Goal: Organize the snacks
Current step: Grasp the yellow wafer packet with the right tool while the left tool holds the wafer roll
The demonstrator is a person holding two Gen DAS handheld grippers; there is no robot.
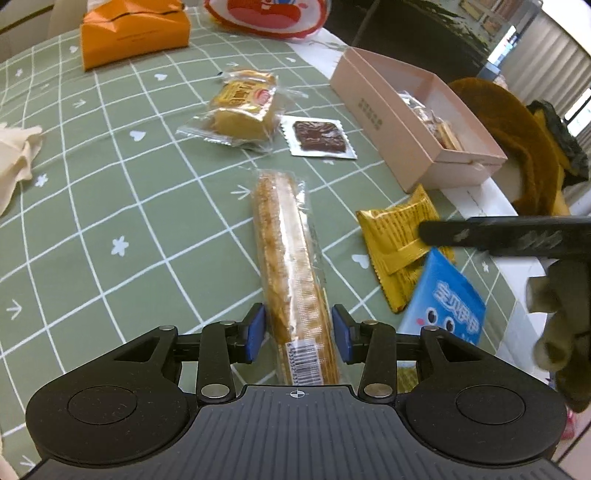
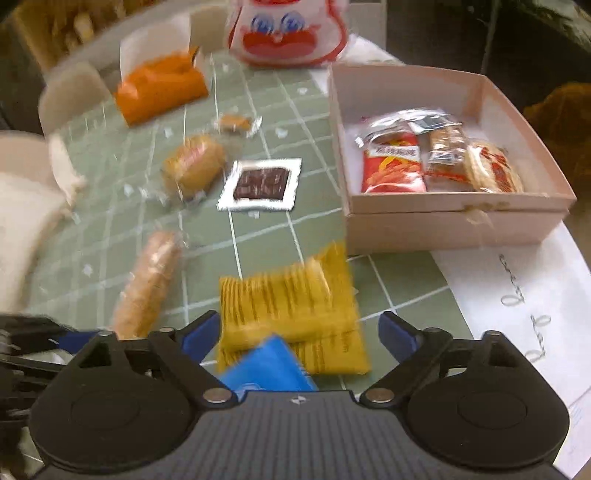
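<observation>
My left gripper (image 1: 298, 332) stands open astride the near end of a long clear-wrapped cracker pack (image 1: 291, 266) lying on the green checked cloth; its blue pads sit beside the wrapper with a thin gap on each side. My right gripper (image 2: 301, 328) is wide open above a yellow packet (image 2: 288, 306) and a blue packet (image 2: 269, 365), gripping nothing. The yellow packet (image 1: 399, 243) and blue packet (image 1: 447, 306) lie overlapped. A pink box (image 2: 443, 218) at the right holds a red packet (image 2: 391, 166) and other snacks. A chocolate square (image 1: 319, 136) and a cake pack (image 1: 242, 110) lie further off.
An orange bag (image 1: 133, 33) and a red-and-white bag (image 1: 266, 14) stand at the far edge. A cream cloth (image 1: 14, 158) lies left, a brown fabric heap (image 1: 517, 129) beyond the box. White paper (image 2: 517, 288) covers the right. A gloved hand (image 1: 554, 325) holds the right gripper.
</observation>
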